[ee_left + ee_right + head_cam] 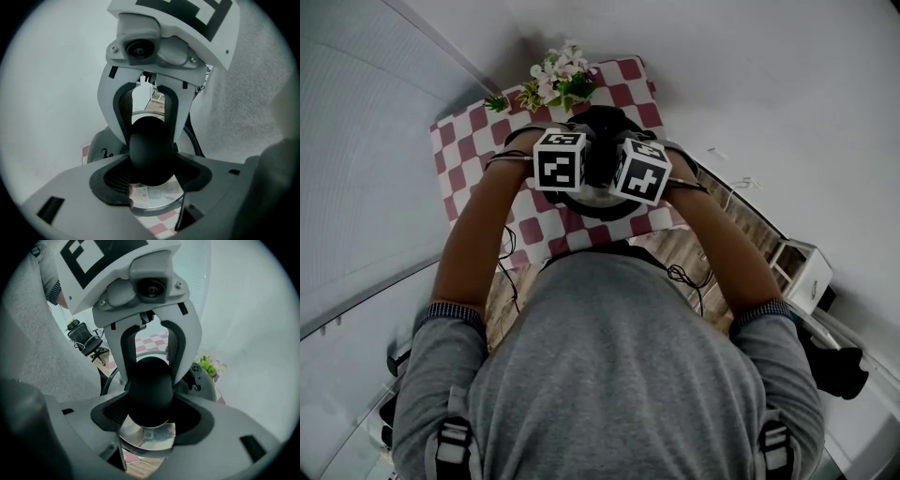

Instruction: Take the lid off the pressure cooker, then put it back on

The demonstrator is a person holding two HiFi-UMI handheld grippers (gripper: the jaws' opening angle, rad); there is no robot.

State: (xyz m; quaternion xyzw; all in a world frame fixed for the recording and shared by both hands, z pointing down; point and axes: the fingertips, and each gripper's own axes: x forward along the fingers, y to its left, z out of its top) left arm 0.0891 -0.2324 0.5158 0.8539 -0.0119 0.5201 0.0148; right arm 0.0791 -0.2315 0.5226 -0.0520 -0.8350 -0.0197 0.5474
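The pressure cooker stands on the checked table, mostly hidden under my two grippers. Its shiny steel lid carries a big black knob in the middle. My left gripper and my right gripper face each other over the cooker. Both have their pads closed against the sides of that knob. In the left gripper view the right gripper's fingers hug the knob from the far side. The lid sits low over the cooker; whether it is seated I cannot tell.
A red-and-white checked cloth covers the small table. A bunch of flowers stands at its far edge, just behind the cooker. An office chair and a white unit stand on the floor to the right. Cables trail below the table.
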